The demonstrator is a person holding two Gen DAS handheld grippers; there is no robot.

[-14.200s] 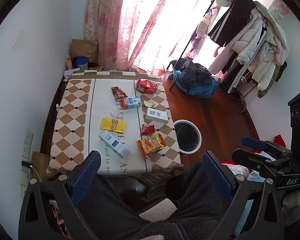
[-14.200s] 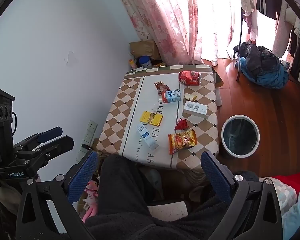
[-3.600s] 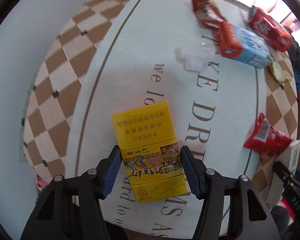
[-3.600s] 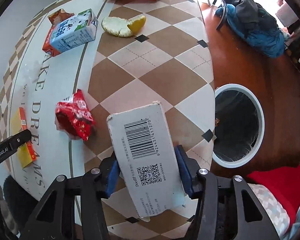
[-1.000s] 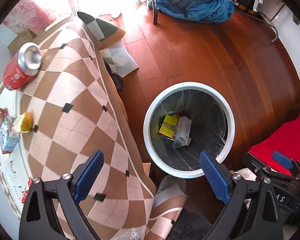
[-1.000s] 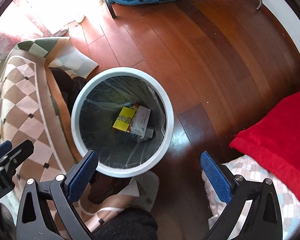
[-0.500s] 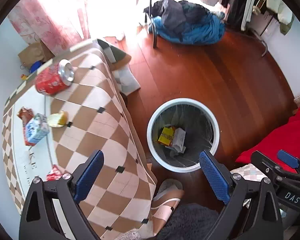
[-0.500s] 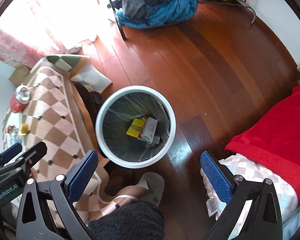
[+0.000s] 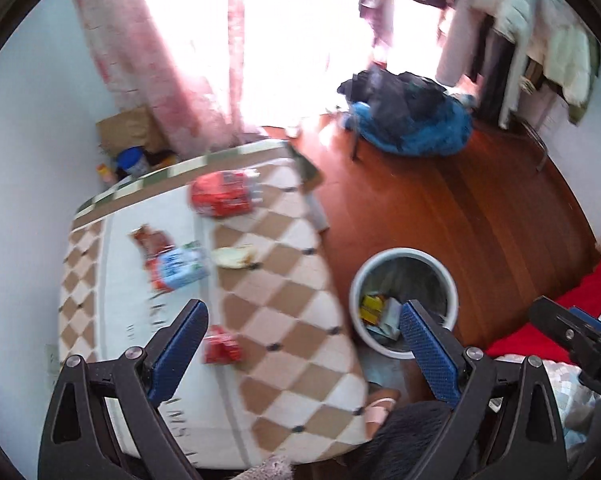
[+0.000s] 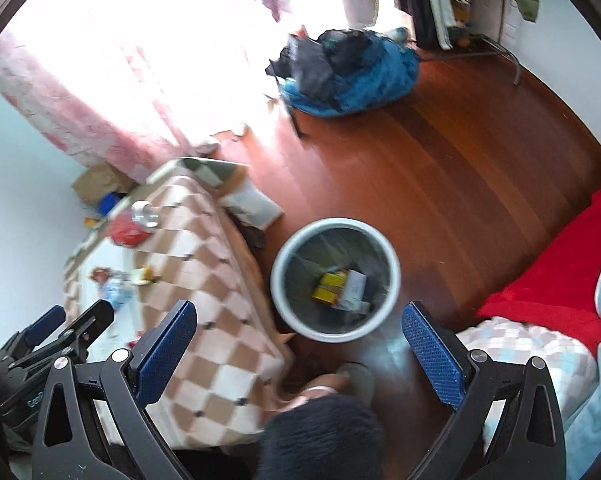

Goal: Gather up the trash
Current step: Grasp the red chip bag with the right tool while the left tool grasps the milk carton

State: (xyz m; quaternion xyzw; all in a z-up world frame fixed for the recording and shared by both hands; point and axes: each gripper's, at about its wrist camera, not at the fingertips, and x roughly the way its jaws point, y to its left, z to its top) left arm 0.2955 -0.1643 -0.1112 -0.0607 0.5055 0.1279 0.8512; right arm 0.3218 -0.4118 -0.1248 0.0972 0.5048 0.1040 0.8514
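My left gripper (image 9: 302, 330) is open and empty, held high over the near edge of the checkered table (image 9: 284, 280). On the table lie a red can (image 9: 224, 194), a blue and white milk carton (image 9: 180, 270), a brown wrapper (image 9: 150, 238), a yellow peel (image 9: 234, 257) and a small red wrapper (image 9: 220, 345). The white bin (image 9: 356, 280) stands on the floor right of the table, with a yellow box (image 10: 330, 286) and a white box (image 10: 354, 286) inside. My right gripper (image 10: 298, 332) is open and empty above the bin (image 10: 276, 272).
A blue and black heap of clothes (image 9: 408, 124) lies on the wooden floor by a clothes rack (image 9: 536, 40). Pink curtains (image 9: 156, 60) hang behind the table. A red blanket (image 10: 556, 264) is at the right. A slippered foot (image 10: 354, 376) is below the bin.
Both grippers have risen and swung back from the bin toward the table. More of the table and its trash shows in the left wrist view. The frames are blurred by motion.
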